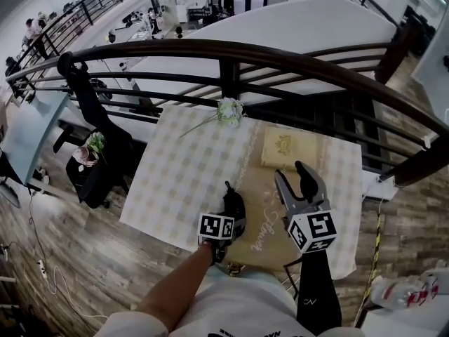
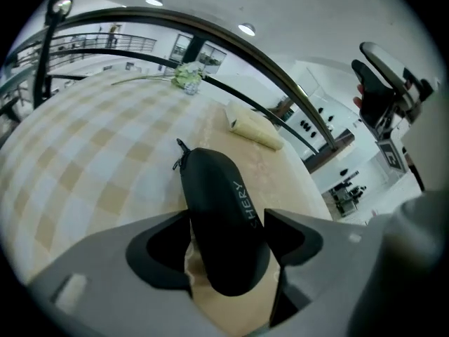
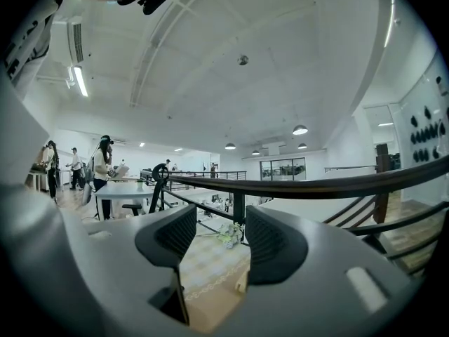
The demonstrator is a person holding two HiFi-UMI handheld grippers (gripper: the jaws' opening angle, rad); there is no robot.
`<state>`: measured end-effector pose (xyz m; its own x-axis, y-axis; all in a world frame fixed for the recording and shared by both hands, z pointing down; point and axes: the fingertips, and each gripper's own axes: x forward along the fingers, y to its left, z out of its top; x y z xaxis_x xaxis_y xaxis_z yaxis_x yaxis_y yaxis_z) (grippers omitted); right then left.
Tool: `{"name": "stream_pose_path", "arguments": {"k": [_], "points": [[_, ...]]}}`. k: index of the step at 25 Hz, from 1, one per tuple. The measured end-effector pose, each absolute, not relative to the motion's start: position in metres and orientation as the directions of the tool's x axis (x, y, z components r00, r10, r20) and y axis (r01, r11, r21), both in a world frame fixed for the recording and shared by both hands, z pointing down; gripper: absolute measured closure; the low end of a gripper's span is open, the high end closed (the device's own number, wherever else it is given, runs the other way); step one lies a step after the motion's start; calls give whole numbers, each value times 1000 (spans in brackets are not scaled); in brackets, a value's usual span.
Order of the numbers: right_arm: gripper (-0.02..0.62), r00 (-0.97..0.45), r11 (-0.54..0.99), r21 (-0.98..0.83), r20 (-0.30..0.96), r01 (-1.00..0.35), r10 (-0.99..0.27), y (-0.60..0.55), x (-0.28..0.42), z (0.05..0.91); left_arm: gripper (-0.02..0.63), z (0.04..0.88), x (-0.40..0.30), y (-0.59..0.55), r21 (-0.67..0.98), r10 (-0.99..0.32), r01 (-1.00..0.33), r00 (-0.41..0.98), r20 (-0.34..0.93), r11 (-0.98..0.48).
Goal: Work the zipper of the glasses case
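Head view, left claw: my left claw (image 1: 226, 223) has the black glasses case (image 1: 231, 201) in its grip, at the near edge of the table (image 1: 175, 181), about mid-width.
Head view, right claw: my right claw (image 1: 296, 184) hangs just right of the case, lifted off the cloth, jaws spread, nothing in them.
Head view, rest of table: a flower (image 1: 229, 111) lies at the far edge and a folded beige cloth (image 1: 284, 148) far right, both well apart from the case.
Left gripper view, grip: both jaws press the sides of the case's near end, and the case runs away from me along the table.
Left gripper view, zipper: the zipper pull (image 2: 180, 148) sticks out at the far tip, and the case looks fully closed.
Right gripper view, jaws: apart and empty, aimed over the railing, not down at the case.
Progress, done: as I judge it, the case is only steadied.
Progress, left: the right claw has to drop to the far tip, pinch the pull and run it along the seam; none of that is begun.
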<state>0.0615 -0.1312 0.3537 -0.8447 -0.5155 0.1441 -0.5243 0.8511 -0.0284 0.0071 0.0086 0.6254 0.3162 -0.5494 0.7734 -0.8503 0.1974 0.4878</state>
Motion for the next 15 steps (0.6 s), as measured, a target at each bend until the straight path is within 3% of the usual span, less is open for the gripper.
{"name": "stream_pose_path", "arguments": {"k": [4, 7, 11, 15], "points": [[350, -845, 851, -29, 140, -524, -516, -130, 62, 351, 268, 618, 25, 15, 447, -371, -879, 475, 798, -166], [350, -844, 849, -40, 139, -527, -518, -130, 63, 351, 275, 618, 28, 32, 412, -185, -815, 516, 837, -407], [350, -835, 836, -69, 144, -544, -532, -129, 64, 357, 279, 624, 8, 53, 381, 4, -722, 464, 886, -578], [350, -818, 820, -70, 158, -568, -553, -127, 60, 363, 285, 623, -26, 50, 240, 68, -566, 308, 949, -789]]}}
